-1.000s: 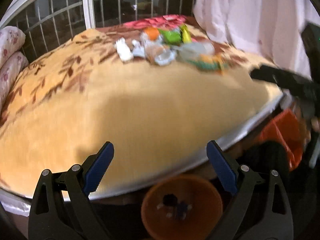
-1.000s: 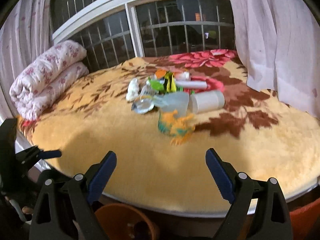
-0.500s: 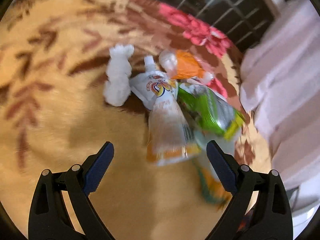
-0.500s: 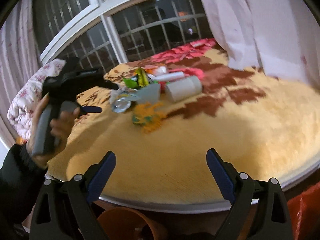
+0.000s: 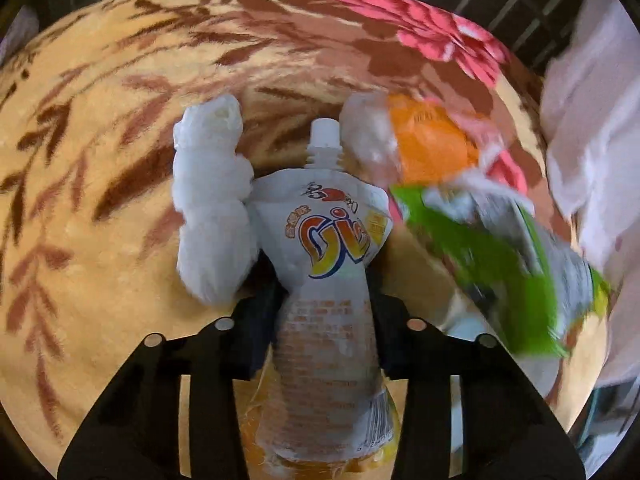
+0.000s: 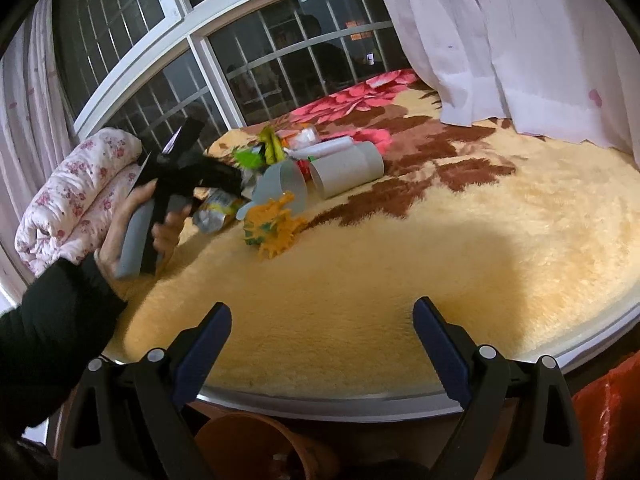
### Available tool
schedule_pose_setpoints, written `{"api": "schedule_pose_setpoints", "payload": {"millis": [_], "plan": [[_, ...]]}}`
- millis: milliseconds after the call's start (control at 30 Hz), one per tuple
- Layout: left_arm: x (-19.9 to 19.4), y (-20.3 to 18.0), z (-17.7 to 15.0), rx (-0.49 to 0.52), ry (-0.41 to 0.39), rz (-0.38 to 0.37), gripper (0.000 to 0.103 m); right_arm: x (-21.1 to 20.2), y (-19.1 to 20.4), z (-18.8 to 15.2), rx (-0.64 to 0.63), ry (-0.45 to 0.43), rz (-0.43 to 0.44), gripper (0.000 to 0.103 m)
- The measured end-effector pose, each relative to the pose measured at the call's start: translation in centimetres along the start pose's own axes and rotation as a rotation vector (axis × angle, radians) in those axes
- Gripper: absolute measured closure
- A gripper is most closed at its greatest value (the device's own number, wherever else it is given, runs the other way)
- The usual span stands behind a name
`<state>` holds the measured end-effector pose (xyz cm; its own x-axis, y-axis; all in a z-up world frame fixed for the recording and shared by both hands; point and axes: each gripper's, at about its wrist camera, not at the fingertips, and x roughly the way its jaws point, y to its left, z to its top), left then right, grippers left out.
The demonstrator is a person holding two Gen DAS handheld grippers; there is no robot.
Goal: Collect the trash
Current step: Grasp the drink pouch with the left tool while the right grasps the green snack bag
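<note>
The left gripper (image 5: 324, 312) is clamped on a white drink pouch (image 5: 332, 264) with a spout on top and big orange letters on the front. The pouch is pinched in the middle, between the two dark fingers (image 5: 256, 332). It sits on the table (image 6: 400, 272), which has a fluffy yellow blanket (image 5: 100, 220) with brown leaves and pink flowers on it. Just beside the pouch, on its left, lies a crumpled white tissue (image 5: 212, 216), and it touches the pouch. On the other side there is an orange wrapper (image 5: 432, 148) and a green and silver snack bag (image 5: 504, 264), which looks blurry. The right gripper (image 6: 320, 344) is wide apart and holds nothing. It hangs near the edge of the table, well away from the pile of trash. From that side you can see a hand (image 6: 136, 220) in a black sleeve holding the left gripper over the pile. Near the pile lie a grey paper cup (image 6: 284, 184) on its side, a white paper tube (image 6: 348, 168), and a yellow and green scrap (image 6: 272, 228). A rolled flowery quilt (image 6: 76, 200) sits by the window (image 6: 260, 64). A white curtain (image 6: 500, 40) hangs at the right. Under the table edge there is a brown bucket (image 6: 256, 444).
</note>
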<state>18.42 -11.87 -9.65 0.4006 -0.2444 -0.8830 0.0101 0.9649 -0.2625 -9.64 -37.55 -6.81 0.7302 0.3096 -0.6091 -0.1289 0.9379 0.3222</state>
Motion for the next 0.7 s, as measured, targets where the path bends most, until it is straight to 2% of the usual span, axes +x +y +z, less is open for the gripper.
{"api": "schedule_pose_setpoints", "payload": {"millis": [133,233,367,433,533,600,700], "plan": [[-3.3,1.6,-4.0,0.059,-0.029,-0.031,0.065,-0.7,0.6,0.7,-0.003,-0.006,0.009,0.013],[-6.6,3.3,-7.4,0.098,-0.078,-0.048,0.065,-1.0,2.6,2.1,-0.06,-0.016,0.024,0.013],[-10.5,5.1,-11.6,0.157,-0.171,0.027,0.065,0.2,5.5,5.8,-0.151,-0.029,0.054,0.012],[-11.7,5.8,-13.1,0.185,-0.211,0.098,0.065,2.4,7.0,8.8,-0.183,-0.007,0.069,0.012],[-11.7,6.5,-14.0,0.199,-0.208,0.139,0.065,6.1,8.7,12.3,-0.222,0.021,0.066,0.01],[-11.0,7.3,-13.9,0.188,-0.187,0.135,0.065,9.5,9.5,15.0,-0.21,0.054,0.058,0.01],[-10.2,8.0,-13.1,0.168,-0.176,0.108,0.065,15.1,9.8,18.1,-0.165,0.155,0.039,0.01]]}}
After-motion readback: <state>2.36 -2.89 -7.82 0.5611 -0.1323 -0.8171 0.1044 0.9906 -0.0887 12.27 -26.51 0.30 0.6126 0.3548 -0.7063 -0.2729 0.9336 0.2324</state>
